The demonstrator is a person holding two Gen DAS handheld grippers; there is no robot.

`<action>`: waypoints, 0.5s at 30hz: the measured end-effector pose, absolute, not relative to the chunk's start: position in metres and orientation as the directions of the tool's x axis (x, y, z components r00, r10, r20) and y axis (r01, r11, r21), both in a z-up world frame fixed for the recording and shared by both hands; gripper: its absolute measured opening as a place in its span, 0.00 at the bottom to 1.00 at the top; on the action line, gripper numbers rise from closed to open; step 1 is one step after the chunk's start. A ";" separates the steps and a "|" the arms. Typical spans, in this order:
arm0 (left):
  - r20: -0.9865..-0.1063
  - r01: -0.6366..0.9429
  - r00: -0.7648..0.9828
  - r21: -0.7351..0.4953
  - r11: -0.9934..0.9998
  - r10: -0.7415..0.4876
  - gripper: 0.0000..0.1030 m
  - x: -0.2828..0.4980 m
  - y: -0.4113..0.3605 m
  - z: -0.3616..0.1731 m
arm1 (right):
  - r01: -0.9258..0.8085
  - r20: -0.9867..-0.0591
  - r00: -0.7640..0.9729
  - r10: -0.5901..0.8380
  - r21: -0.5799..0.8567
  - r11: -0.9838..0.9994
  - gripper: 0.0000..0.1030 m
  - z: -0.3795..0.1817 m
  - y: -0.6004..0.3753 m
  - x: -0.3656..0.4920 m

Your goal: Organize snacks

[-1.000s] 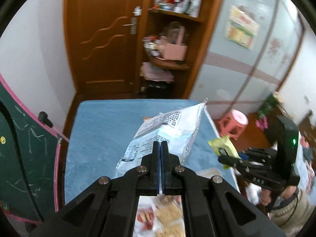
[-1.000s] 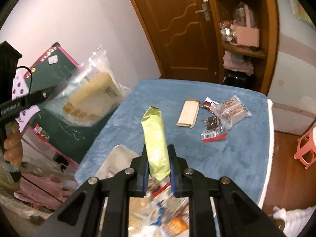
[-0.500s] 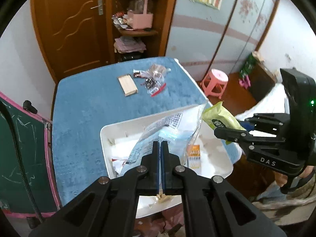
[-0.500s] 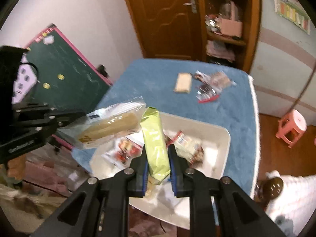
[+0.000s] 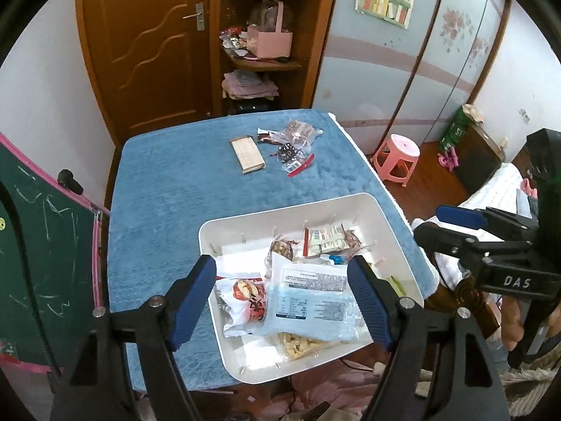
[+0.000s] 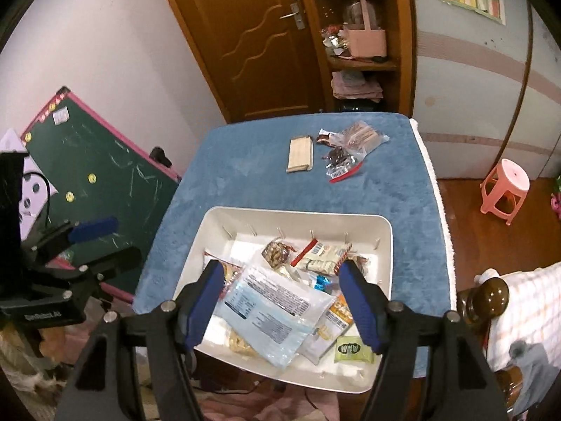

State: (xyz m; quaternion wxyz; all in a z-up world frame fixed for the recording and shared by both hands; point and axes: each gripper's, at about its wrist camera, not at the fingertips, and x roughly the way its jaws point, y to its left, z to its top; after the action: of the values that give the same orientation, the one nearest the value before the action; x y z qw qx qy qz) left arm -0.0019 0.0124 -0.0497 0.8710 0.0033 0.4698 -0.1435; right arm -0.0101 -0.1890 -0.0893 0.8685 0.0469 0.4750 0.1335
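A white tray sits at the near edge of the blue table and holds several snack packs. A clear blue-tinted pack lies on top of them. A green pack lies at the tray's near right corner. My left gripper is open and empty above the tray. My right gripper is open and empty above the tray; it also shows in the left wrist view. A tan wafer pack and clear snack bags lie on the far side of the table.
The blue-covered table has a green chalkboard leaning at its left. A pink stool stands on the floor to the right. A wooden door and shelf stand behind.
Both grippers opened. The clear blue-tinted pack left my left gripper and the green pack left my right gripper; both now lie in the tray.
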 end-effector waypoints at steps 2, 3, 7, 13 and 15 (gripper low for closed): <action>-0.814 0.244 0.526 -0.132 0.961 -0.245 0.74 -0.002 0.014 -0.047 | -0.183 -0.810 0.519 0.274 0.208 0.961 0.67 -0.086 -0.188 -0.012; -0.812 0.239 0.529 -0.136 0.961 -0.247 0.74 -0.002 0.015 -0.046 | -0.185 -0.808 0.521 0.275 0.207 0.961 0.67 -0.084 -0.188 -0.012; -0.808 0.223 0.533 -0.151 0.963 -0.250 0.74 0.001 0.015 -0.044 | -0.192 -0.805 0.530 0.267 0.192 0.962 0.67 -0.078 -0.187 -0.014; -0.807 0.202 0.537 -0.160 0.966 -0.246 0.74 0.005 0.013 -0.045 | -0.206 -0.798 0.547 0.253 0.164 0.965 0.67 -0.072 -0.186 -0.015; -0.810 0.194 0.535 -0.160 0.968 -0.241 0.74 0.009 0.012 -0.046 | -0.213 -0.796 0.550 0.253 0.159 0.964 0.67 -0.070 -0.187 -0.014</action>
State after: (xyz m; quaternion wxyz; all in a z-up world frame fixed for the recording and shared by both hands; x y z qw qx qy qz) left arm 0.0086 0.0124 -0.0462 0.8757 -0.0252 0.4660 -0.1241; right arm -0.0137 -0.1870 -0.0701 0.8801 0.0220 0.4555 0.1321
